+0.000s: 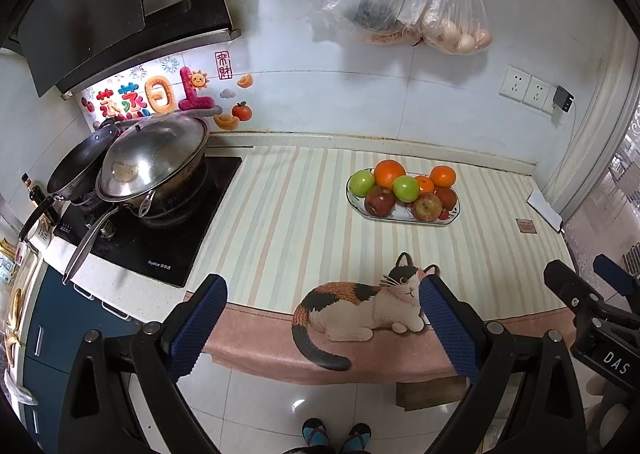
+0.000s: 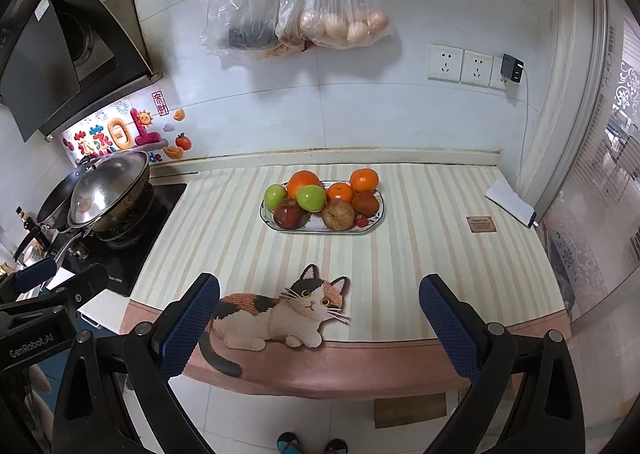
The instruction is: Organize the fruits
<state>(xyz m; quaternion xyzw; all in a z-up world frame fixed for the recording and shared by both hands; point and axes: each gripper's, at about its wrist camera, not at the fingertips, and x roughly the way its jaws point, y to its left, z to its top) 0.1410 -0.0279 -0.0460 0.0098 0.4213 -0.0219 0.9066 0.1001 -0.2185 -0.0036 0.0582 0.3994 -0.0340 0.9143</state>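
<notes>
An oval white plate (image 1: 452, 217) (image 2: 374, 223) sits on the striped counter mat, heaped with fruit: oranges (image 1: 389, 172) (image 2: 304, 182), two green apples (image 1: 405, 188) (image 2: 311, 197), red apples (image 1: 379, 201) (image 2: 289, 214) and a small red fruit at the front right. My left gripper (image 1: 320, 324) hangs open over the mat's near edge, well short of the plate, nothing between its blue pads. My right gripper (image 2: 320, 324) is likewise open and empty, above the cat picture (image 2: 280, 312) on the mat. In the left wrist view the right gripper (image 1: 588, 286) shows at the right edge.
A lidded wok (image 1: 154, 157) and a pan (image 1: 78, 169) stand on the black hob at left. Bags of eggs (image 2: 344, 25) and scissors hang on the tiled wall. A white card (image 2: 510, 203) and a brown tag (image 2: 481, 224) lie at the mat's right. Feet in sandals (image 1: 336, 436) show below.
</notes>
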